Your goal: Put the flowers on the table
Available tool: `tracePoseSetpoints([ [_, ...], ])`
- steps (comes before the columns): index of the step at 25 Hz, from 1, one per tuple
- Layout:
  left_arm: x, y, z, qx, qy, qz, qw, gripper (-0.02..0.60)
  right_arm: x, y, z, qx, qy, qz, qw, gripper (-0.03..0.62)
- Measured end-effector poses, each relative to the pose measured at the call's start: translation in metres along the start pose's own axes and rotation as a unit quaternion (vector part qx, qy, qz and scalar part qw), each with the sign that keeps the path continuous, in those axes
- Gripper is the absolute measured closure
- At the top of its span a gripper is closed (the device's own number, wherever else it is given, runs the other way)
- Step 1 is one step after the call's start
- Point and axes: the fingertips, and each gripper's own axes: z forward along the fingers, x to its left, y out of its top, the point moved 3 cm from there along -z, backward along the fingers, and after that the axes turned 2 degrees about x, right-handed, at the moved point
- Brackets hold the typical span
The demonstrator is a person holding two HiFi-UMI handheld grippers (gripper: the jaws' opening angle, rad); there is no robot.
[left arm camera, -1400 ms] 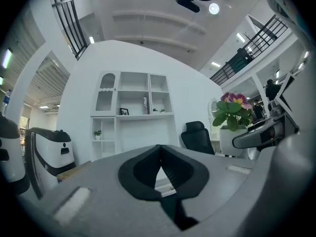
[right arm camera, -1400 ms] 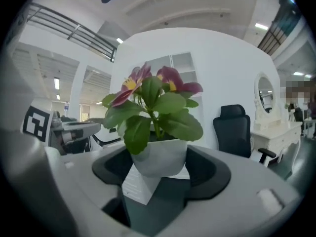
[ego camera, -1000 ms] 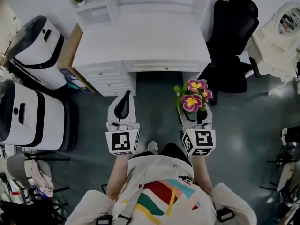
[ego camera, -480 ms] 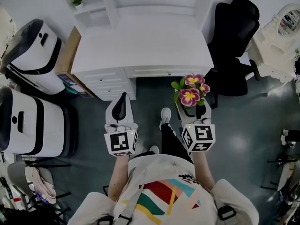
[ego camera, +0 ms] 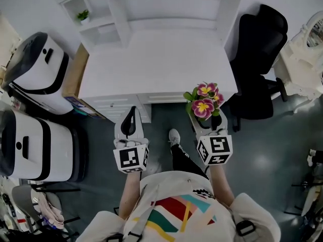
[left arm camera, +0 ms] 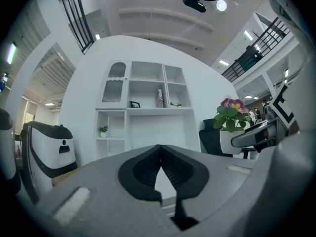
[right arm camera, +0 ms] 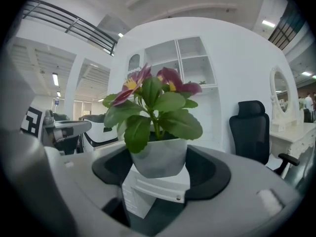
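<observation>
A small white pot of pink-and-yellow flowers (ego camera: 204,104) with green leaves sits between the jaws of my right gripper (ego camera: 207,120), which is shut on the pot (right arm camera: 159,157). The plant hangs just in front of the white desk's (ego camera: 151,64) front right edge, over the floor. My left gripper (ego camera: 131,121) is shut with nothing in it, its black pads (left arm camera: 170,174) touching, held level beside the right one below the desk's drawers. In the left gripper view the flowers (left arm camera: 232,113) show at the right.
A black office chair (ego camera: 260,59) stands right of the desk. White shelving (ego camera: 96,19) rises behind the desk with a small plant on it. Two large white-and-black machines (ego camera: 35,110) stand at the left. A white dressing table (ego camera: 303,59) is at far right.
The person has stepped toward the desk, so both grippers are closer to its front edge. The potted flowers now reach the desk's front right corner. Both grips are unchanged.
</observation>
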Motion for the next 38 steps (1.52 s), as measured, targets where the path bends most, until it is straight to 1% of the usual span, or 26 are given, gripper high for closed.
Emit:
tracePoseSetpoints([
  [4, 0.027, -0.010, 0.057, 0.016, 0.020, -0.003, 0.9997, 0.578, -0.016, 0.021, 0.062, -0.010, 0.017, -0.006, 1.000, 0.269],
  [9, 0.065, -0.001, 0.121, -0.011, 0.055, -0.009, 0.9984, 0.580, -0.037, 0.041, 0.144, 0.002, 0.034, -0.016, 0.999, 0.269],
  [11, 0.077, -0.001, 0.148, -0.012, 0.068, -0.004, 0.9976, 0.580, -0.047, 0.046, 0.178, 0.009, 0.041, -0.017, 0.999, 0.267],
  [15, 0.098, -0.013, 0.194, 0.006, 0.099, -0.010, 0.9950, 0.578, -0.060, 0.050, 0.232, 0.017, 0.059, -0.015, 0.998, 0.269],
  [18, 0.100, -0.020, 0.221, 0.014, 0.112, -0.009, 0.9936, 0.578, -0.071, 0.043, 0.260, 0.031, 0.069, -0.012, 0.997, 0.269],
  [22, 0.097, -0.012, 0.251, 0.004, 0.108, 0.005, 0.9942, 0.580, -0.086, 0.044, 0.285, 0.032, 0.069, -0.004, 0.997, 0.269],
  [27, 0.094, -0.011, 0.266, 0.007, 0.110, 0.003, 0.9939, 0.580, -0.084, 0.052, 0.297, 0.022, 0.082, 0.001, 0.996, 0.269],
  [31, 0.085, -0.010, 0.272, 0.005, 0.096, 0.003, 0.9954, 0.578, -0.083, 0.054, 0.302, 0.022, 0.087, 0.002, 0.996, 0.269],
  [35, 0.087, -0.010, 0.288, -0.008, 0.086, -0.002, 0.9962, 0.580, -0.080, 0.064, 0.310, 0.002, 0.085, -0.001, 0.996, 0.269],
  [38, 0.086, 0.001, 0.299, -0.023, 0.079, 0.008, 0.9966, 0.580, -0.078, 0.075, 0.311, -0.019, 0.086, -0.006, 0.996, 0.269],
])
